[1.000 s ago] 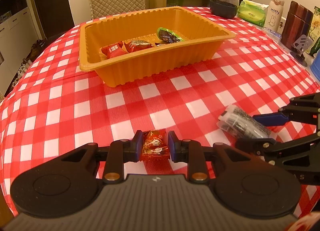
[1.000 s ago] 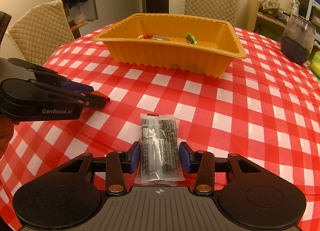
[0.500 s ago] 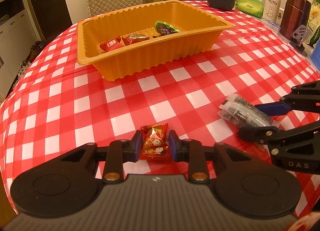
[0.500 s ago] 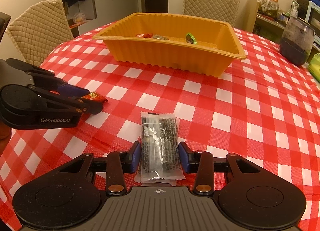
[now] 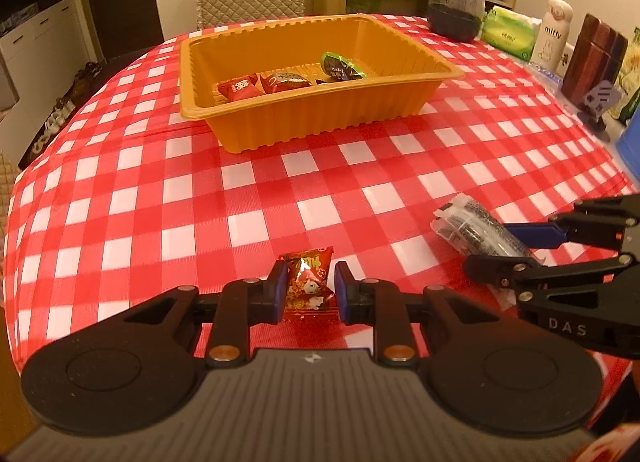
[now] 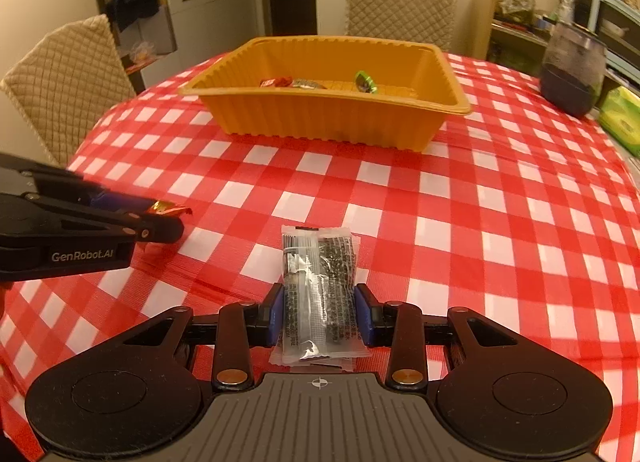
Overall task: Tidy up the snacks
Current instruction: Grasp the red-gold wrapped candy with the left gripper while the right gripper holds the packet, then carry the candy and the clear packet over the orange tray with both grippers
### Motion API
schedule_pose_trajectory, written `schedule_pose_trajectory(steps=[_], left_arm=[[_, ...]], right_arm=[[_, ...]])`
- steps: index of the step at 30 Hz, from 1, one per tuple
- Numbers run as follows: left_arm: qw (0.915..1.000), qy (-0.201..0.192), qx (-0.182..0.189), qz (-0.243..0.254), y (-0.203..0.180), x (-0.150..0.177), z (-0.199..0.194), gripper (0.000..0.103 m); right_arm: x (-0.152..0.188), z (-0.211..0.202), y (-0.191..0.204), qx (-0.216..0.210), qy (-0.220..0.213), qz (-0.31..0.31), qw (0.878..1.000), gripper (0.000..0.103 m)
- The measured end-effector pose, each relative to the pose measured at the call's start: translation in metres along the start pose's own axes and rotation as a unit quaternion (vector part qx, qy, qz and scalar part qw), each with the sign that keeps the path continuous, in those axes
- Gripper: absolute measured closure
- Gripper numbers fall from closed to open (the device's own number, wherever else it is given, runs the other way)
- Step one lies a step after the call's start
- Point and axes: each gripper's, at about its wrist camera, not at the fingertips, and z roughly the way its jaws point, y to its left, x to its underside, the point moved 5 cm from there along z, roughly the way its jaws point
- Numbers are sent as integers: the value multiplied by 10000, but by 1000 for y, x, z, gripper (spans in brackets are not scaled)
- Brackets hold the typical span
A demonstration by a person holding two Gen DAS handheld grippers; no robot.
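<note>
Red-checked tablecloth [image 5: 248,189]: left hand-held gripper [image 5: 310,292] clamps red candy [image 5: 308,282], right [image 6: 320,312] closing on clear packet [image 6: 320,282].

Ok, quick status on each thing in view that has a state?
left gripper: shut on the red candy packet.
right gripper: jaws have just been closing, pads on the clear seaweed packet.
orange tray: upright on the table, a few wrapped snacks inside.
</note>
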Motion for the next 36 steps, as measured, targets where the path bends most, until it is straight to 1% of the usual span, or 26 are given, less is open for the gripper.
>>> schedule_pose_trajectory(steps=[6,11,24,36], left_arm=[[9997,81,-6,-225,-4,6,-15,81],[9993,74,-32,-362,-6,10,-27,81],[9989,-47,13,-472,-17,9,-51,81],[9988,-123,30,-479,-16,4,-56,81]], right_arm=[[4,-18,0,79,-25,352,9993,66],[8,-31,-3,136,10,614,9980,66],[12,-58,3,233,-29,643,9977,66],[10,-63,1,292,-34,693,9972,66]])
